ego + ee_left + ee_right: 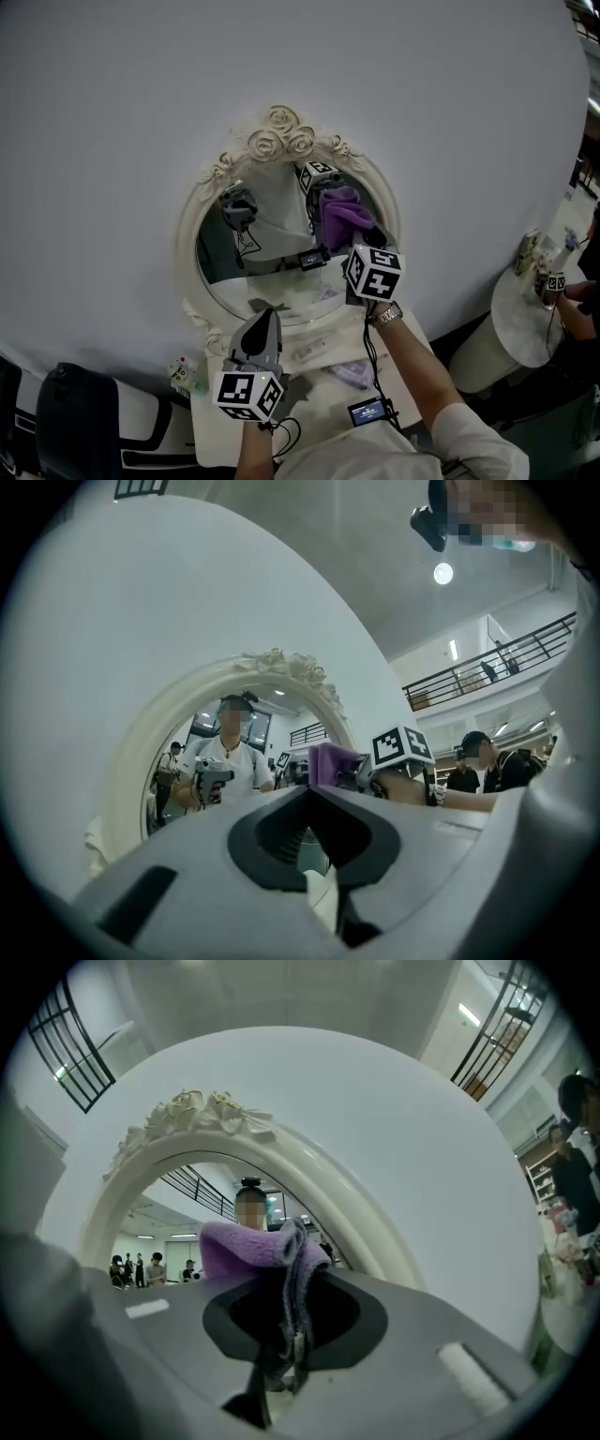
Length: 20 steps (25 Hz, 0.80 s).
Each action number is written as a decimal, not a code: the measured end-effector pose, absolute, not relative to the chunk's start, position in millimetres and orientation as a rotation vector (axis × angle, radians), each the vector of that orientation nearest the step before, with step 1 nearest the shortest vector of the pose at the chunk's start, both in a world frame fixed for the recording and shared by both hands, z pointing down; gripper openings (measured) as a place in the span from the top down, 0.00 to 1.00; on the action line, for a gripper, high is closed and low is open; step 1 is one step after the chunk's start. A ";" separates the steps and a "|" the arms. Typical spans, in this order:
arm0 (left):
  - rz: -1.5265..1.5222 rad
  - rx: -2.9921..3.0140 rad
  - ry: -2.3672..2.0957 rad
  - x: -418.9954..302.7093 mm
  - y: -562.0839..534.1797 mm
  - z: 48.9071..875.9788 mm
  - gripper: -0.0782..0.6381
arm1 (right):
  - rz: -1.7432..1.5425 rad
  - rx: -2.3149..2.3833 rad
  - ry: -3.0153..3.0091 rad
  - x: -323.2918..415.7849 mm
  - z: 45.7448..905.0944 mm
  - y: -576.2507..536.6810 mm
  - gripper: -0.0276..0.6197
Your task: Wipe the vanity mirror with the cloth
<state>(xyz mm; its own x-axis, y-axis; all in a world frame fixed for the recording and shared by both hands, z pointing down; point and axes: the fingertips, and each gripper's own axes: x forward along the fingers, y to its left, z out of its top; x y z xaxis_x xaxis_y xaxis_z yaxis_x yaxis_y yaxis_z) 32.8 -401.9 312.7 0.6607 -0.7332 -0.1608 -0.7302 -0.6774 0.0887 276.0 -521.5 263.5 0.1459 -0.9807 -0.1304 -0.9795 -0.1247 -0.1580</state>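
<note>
A broad white wall (281, 56) curved behind a small white table (211, 427), and on that table stood the vanity mirror (272, 272), its cream frame (192, 220) crowned with carved roses at 12 o'clock. From where I stood, the right gripper (359, 246) was raised to the glass at about 2 o'clock, its jaws clamped on a purple cloth (342, 214) whose bunched end was pressed against the mirror just inside the frame. In the right gripper view the cloth (248, 1246) hung down between the jaws and bulged above them. The left gripper (267, 323) was low, at about 6 o'clock under the mirror's rim, its jaws brought together with nothing between them. A little figurine (187, 375) sat at the table's 9 o'clock edge.
</note>
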 end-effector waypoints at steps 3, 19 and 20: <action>-0.279 2.816 -1.332 16.6 -396.1 315.0 0.89 | -0.002 -2.101 2.040 233.9 264.3 -516.5 0.87; -0.236 2.453 -1.956 -146.8 -343.7 325.8 0.89 | -0.058 -1.637 2.517 -24.4 292.8 -539.0 0.87; -0.231 2.436 -1.981 -153.3 -341.1 326.0 0.89 | -0.067 -1.626 2.525 -31.1 293.6 -541.7 0.87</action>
